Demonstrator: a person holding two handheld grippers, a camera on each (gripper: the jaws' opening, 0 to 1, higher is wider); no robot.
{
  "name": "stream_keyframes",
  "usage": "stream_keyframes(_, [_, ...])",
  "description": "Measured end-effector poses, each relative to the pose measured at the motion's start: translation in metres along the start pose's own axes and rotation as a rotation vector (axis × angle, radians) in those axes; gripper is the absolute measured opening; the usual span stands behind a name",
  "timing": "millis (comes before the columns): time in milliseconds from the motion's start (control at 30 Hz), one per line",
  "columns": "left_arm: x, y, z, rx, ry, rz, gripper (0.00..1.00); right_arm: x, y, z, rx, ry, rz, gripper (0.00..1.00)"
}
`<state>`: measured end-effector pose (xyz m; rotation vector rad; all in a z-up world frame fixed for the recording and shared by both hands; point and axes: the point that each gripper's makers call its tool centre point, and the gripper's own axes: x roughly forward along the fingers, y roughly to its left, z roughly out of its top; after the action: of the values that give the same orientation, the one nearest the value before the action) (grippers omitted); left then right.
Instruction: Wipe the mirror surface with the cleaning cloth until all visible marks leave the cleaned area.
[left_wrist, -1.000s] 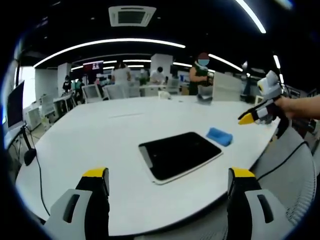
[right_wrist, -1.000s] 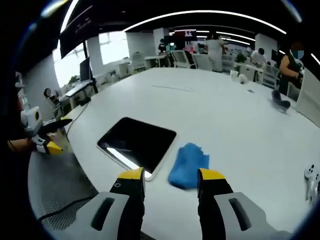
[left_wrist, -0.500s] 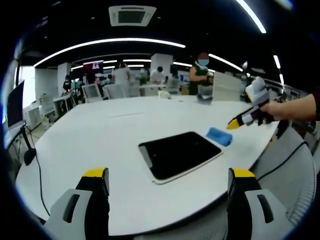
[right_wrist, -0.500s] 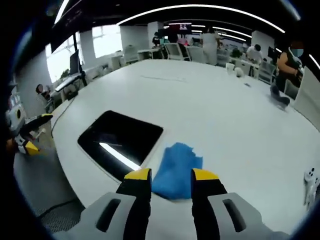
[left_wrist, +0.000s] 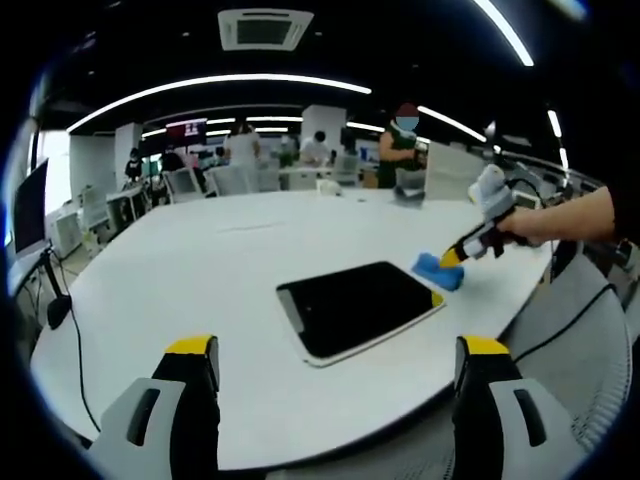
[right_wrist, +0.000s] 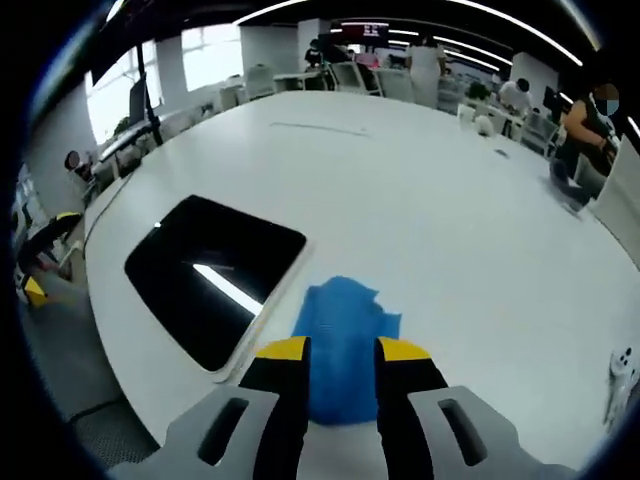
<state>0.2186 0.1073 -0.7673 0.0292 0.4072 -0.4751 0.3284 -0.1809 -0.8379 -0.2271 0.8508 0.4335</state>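
**Right gripper reaching the cloth beside the mirror**

Although the wiping has not begun, the left gripper view lays out the whole job plainly. The mirror (left_wrist: 360, 310), a dark rounded rectangle with a pale rim, lies flat on the white table (left_wrist: 200, 280), set at an angle to the near edge. Touching or just beside its far right corner sits the blue cleaning cloth (left_wrist: 437, 272). The right gripper (left_wrist: 452, 257) comes in from the right, held by a hand (left_wrist: 540, 222) whose forearm reaches in level over the table edge; its yellow tips point down and leftward onto the cloth. From this angle I cannot tell how far those jaws are parted. The left gripper (left_wrist: 337, 350) hangs back off the near edge of the table, jaws spread wide with nothing between them, probably kept clear so the mirror and cloth stay in sight. People stand around desks far behind.

From the right gripper view, the cloth (right_wrist: 340, 335) lies crumpled directly ahead, its near edge running in between the two yellow-tipped jaws of the right gripper (right_wrist: 341, 350). The jaws stand narrow, with blue showing in the gap, but whether they have pinched the fabric I cannot tell. The mirror (right_wrist: 212, 275) lies to the left, a bright streak of ceiling light reflected in it, its rim just beside the cloth. The gripper is pitched steeply downward at the table (right_wrist: 450, 220), which suits a grab of the cloth.
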Motion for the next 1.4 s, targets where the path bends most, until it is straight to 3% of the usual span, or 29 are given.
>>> stream_keyframes(267, [0.000, 0.001, -0.002, -0.012, 0.015, 0.004, 0.97, 0.006, -0.005, -0.007, 0.051, 0.012, 0.005, 0.22])
stream_keyframes(433, [0.000, 0.000, -0.002, -0.008, 0.015, 0.004, 0.97, 0.012, -0.004, -0.005, 0.038, 0.027, 0.014, 0.22])
stream_keyframes(733, [0.000, 0.000, -0.003, -0.013, 0.022, 0.006, 0.96, 0.014, -0.006, -0.009, 0.027, 0.038, 0.025, 0.12])
stream_keyframes(1133, [0.000, 0.000, -0.002, -0.009, 0.016, 0.004, 0.96, 0.015, -0.004, -0.007, 0.015, 0.045, -0.003, 0.06])
stream_keyframes(1267, [0.000, 0.000, -0.003, -0.010, 0.016, 0.005, 0.96, 0.012, -0.004, -0.005, 0.065, 0.036, 0.003, 0.06])
stream_keyframes(1400, [-0.001, 0.001, 0.000, -0.008, -0.001, 0.008, 0.95, 0.007, -0.002, 0.011, 0.122, 0.001, 0.015, 0.06])
